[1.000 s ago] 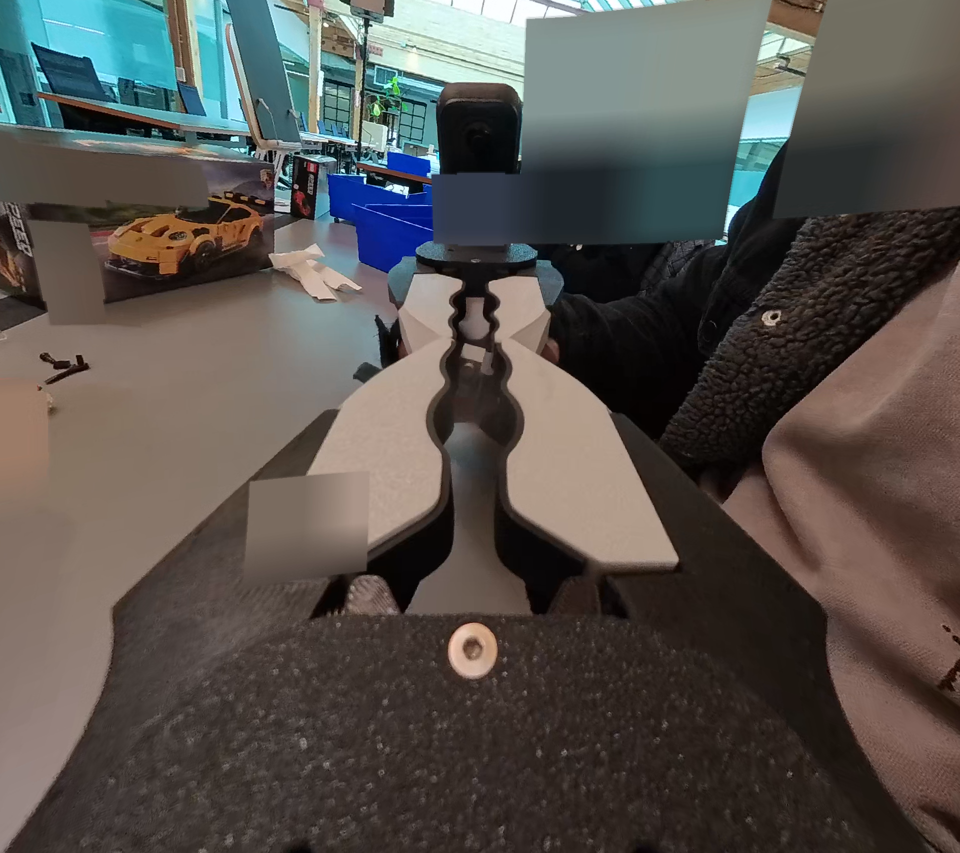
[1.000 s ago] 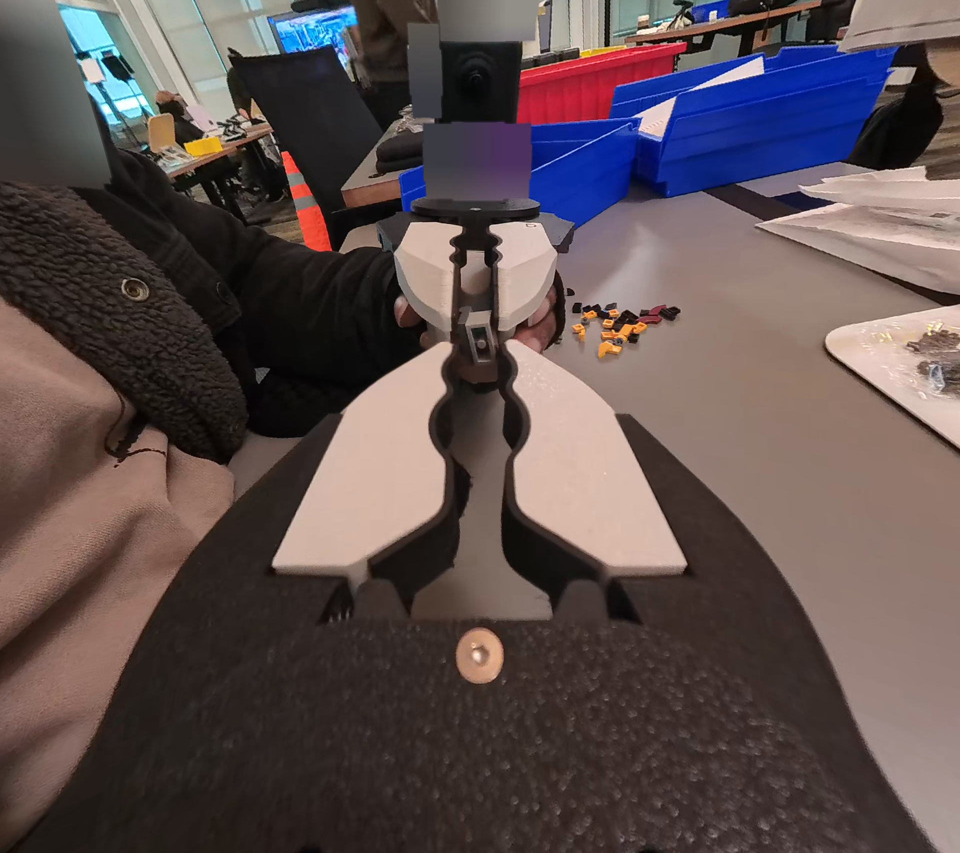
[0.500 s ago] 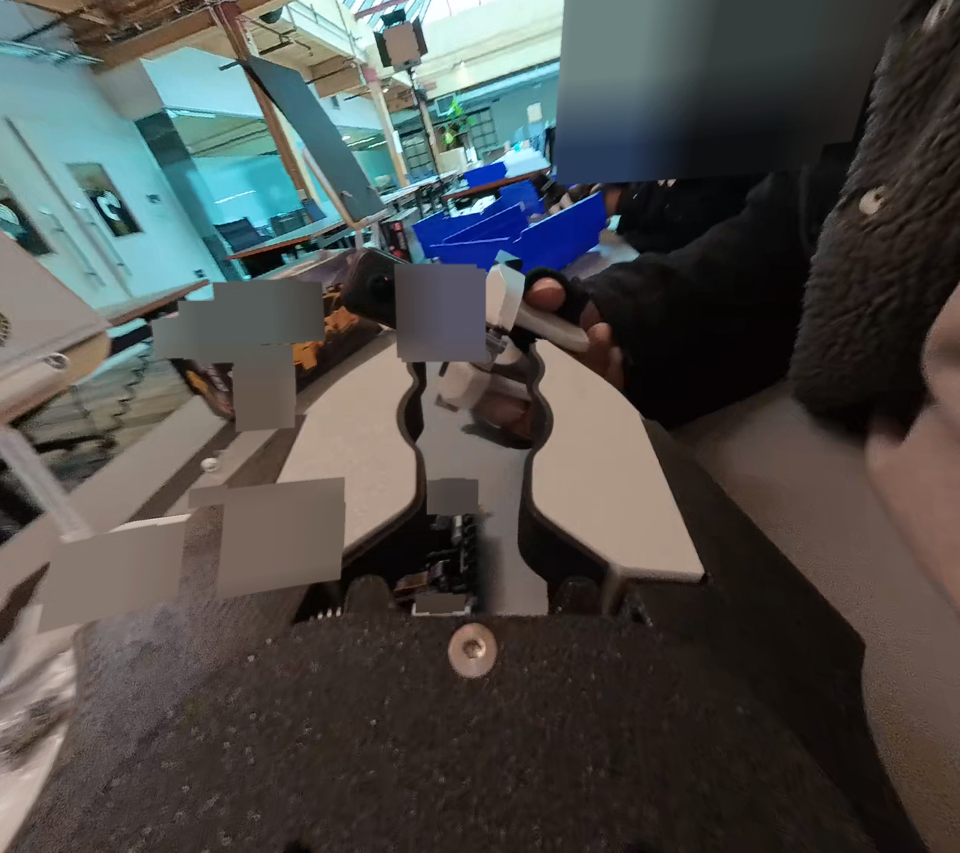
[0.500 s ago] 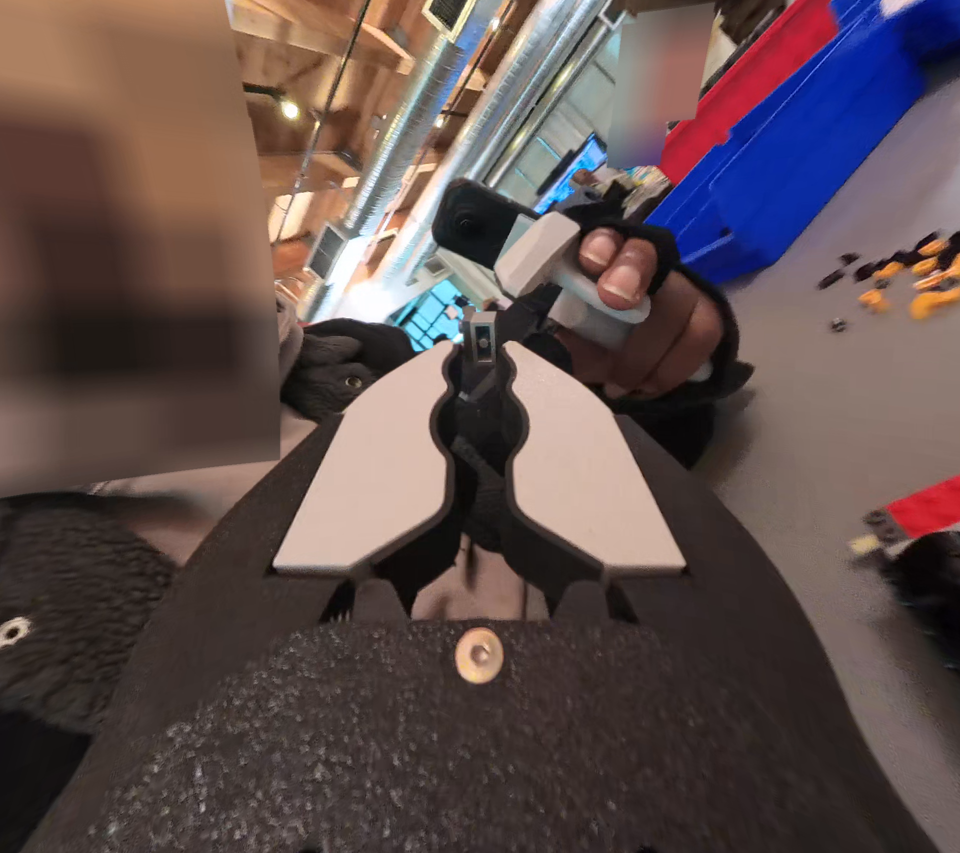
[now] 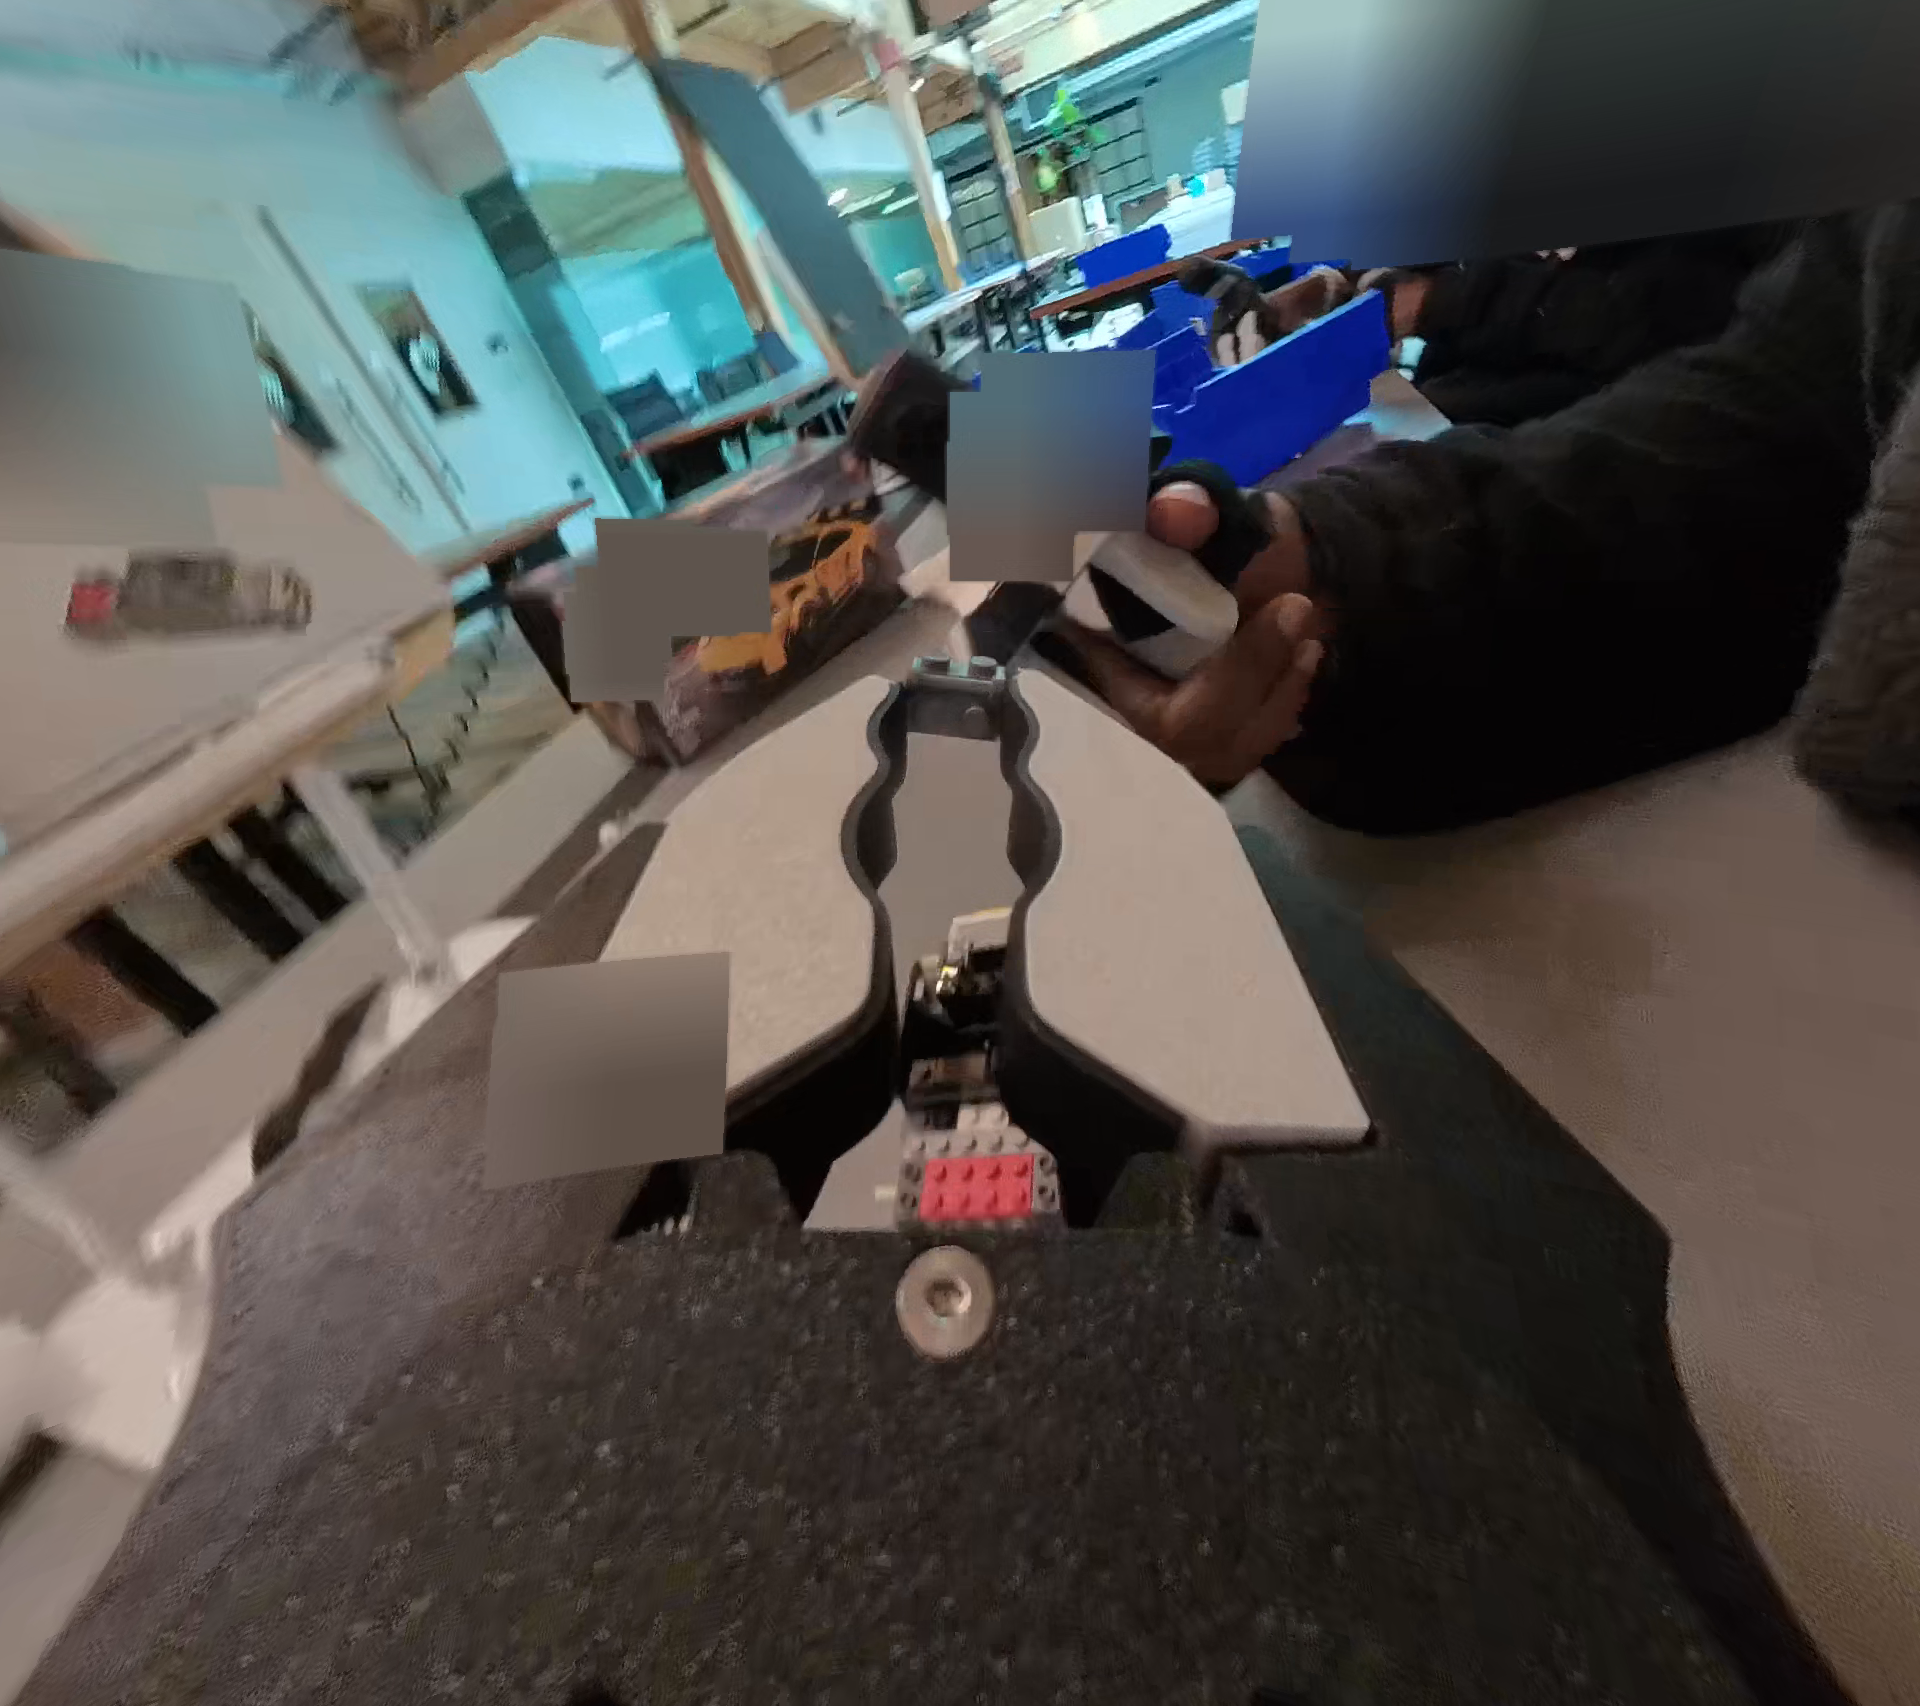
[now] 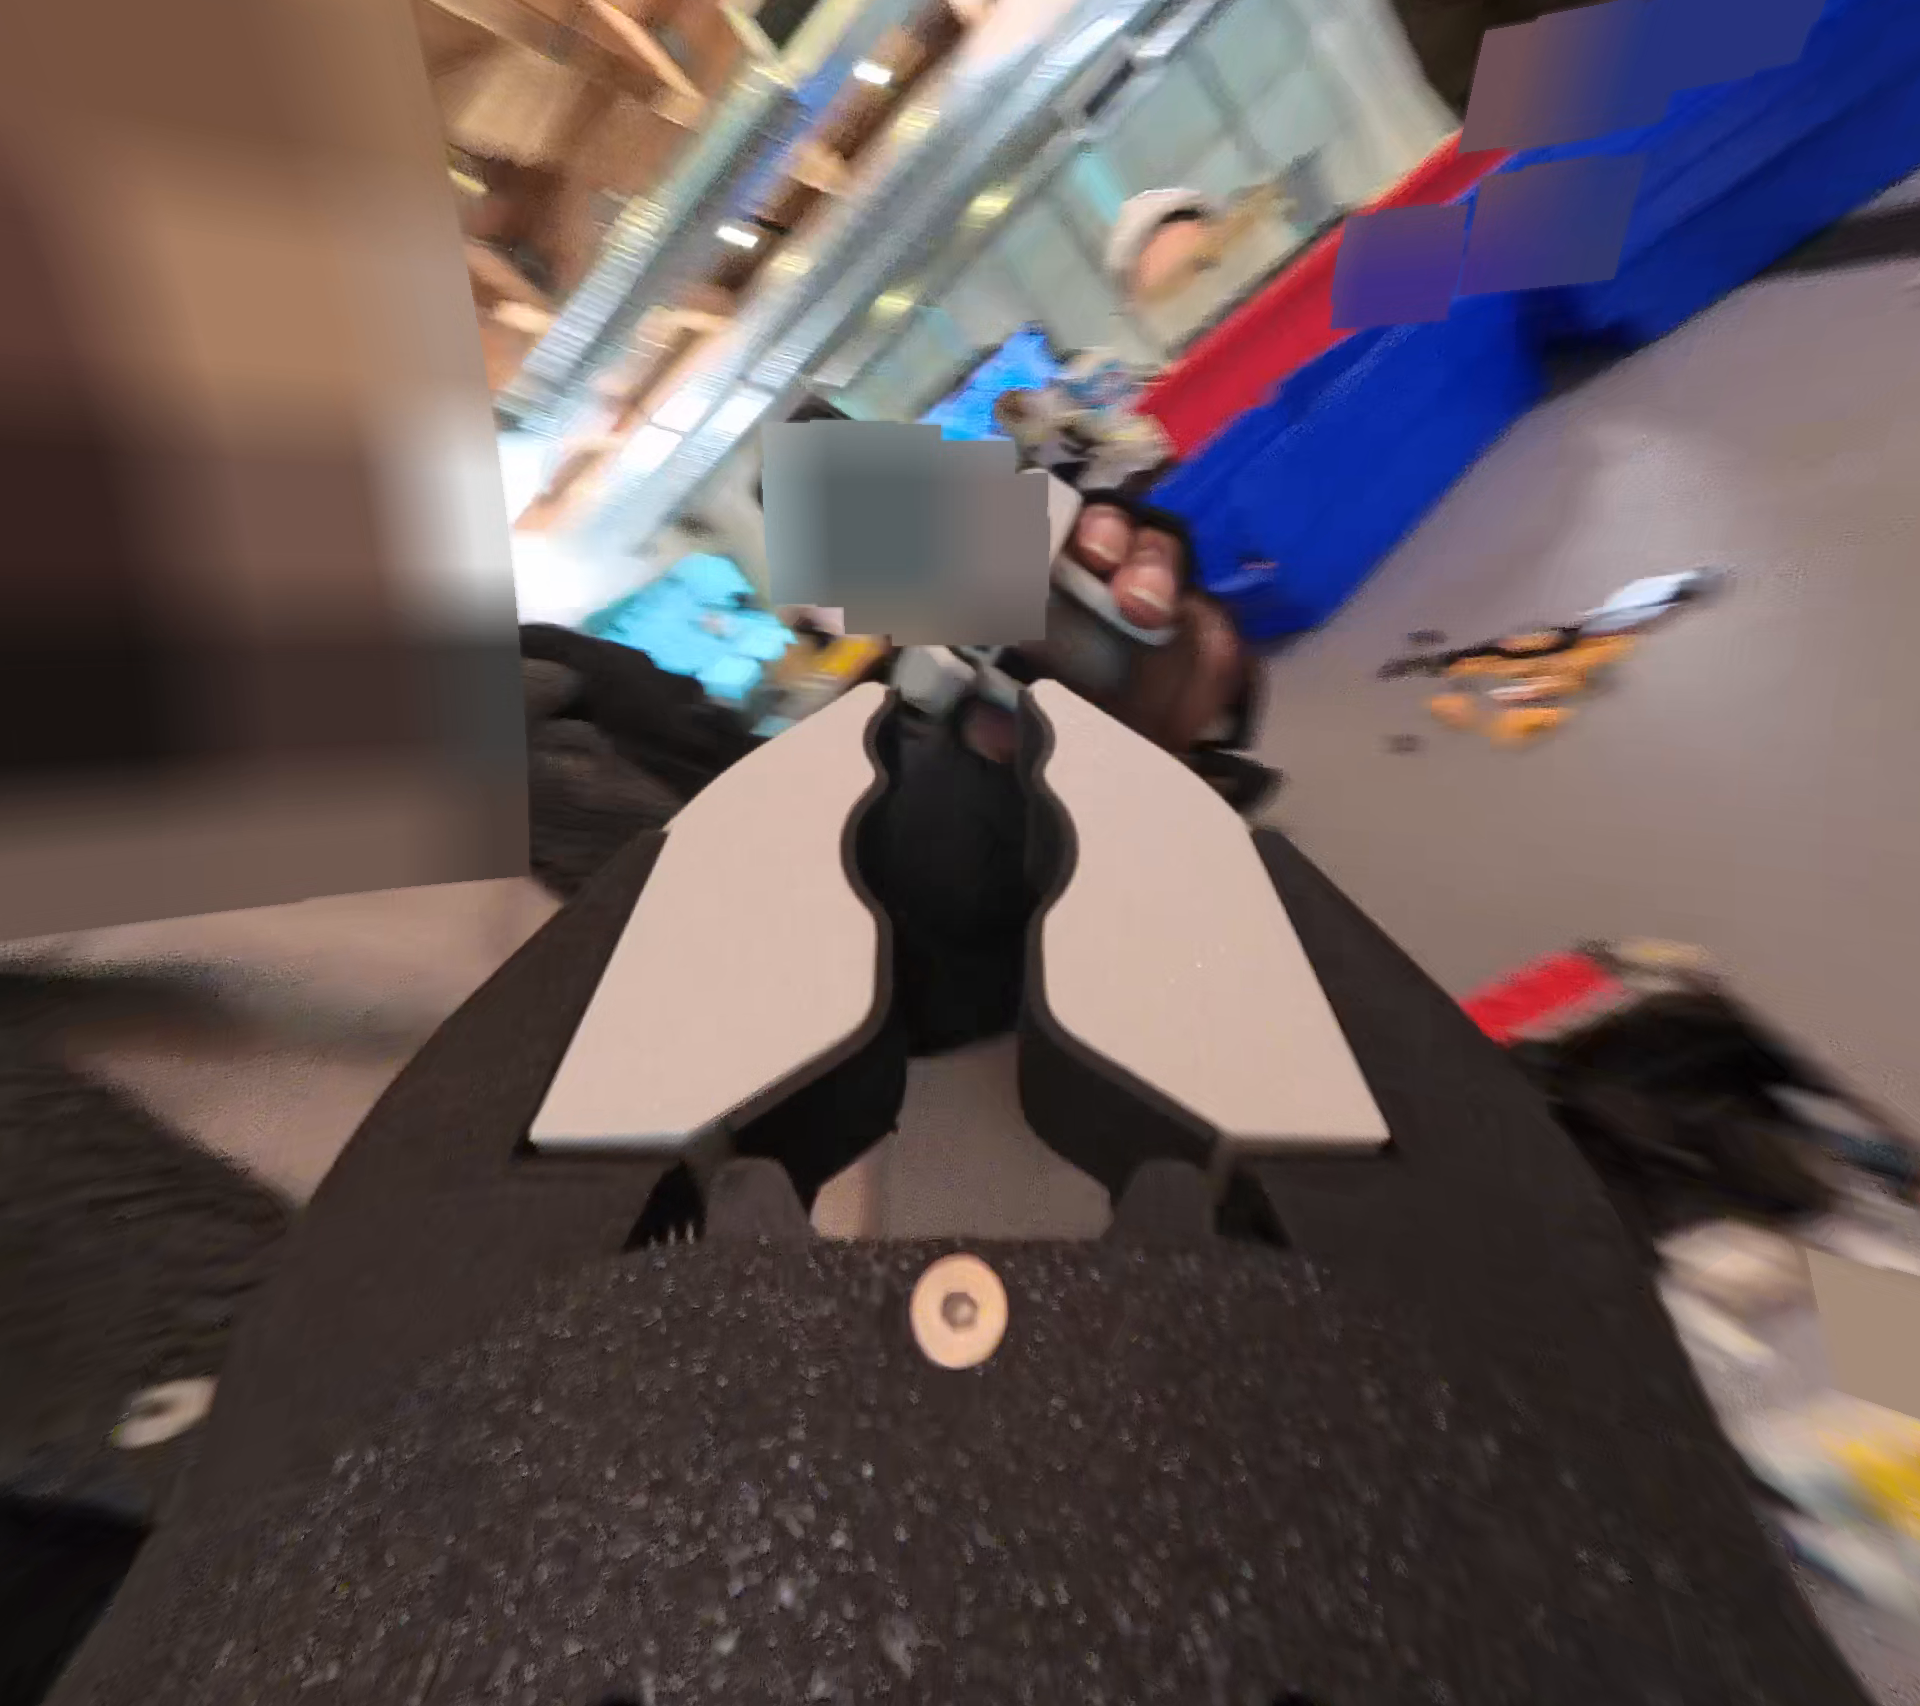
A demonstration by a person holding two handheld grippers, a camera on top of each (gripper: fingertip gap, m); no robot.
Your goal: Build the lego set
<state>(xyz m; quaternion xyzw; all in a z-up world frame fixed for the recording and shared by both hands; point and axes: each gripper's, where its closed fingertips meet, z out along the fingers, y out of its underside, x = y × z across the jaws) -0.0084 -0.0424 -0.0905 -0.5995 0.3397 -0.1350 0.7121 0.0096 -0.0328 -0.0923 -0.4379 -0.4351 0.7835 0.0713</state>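
Note:
In the left wrist view my left gripper (image 5: 956, 692) is shut on a small grey lego piece (image 5: 954, 700), which spans the gap between the two fingertips with its studs facing up. Below the fingers, on the grey table (image 5: 1558, 929), lies a partial build with a red plate (image 5: 977, 1183) on grey and black parts. My right gripper (image 6: 956, 700) is open with nothing between its pads. It faces the left gripper, whose handle a hand (image 6: 1132, 576) holds just beyond. The right wrist view is blurred by motion.
A lego box with a yellow car (image 5: 800, 607) stands behind the left fingertips. Blue bins (image 6: 1455, 409) and a red bin (image 6: 1278, 326) line the back. Loose orange and black pieces (image 6: 1507, 690) lie on the table to the right. A person's dark sleeve (image 5: 1558, 576) rests at the right. Both grippers' tips are close together, under 4 cm apart.
The grey piece went from my right gripper to my left: the left opened wide and shut on it, then the right opened. Both grippers tilted and swung toward each other.

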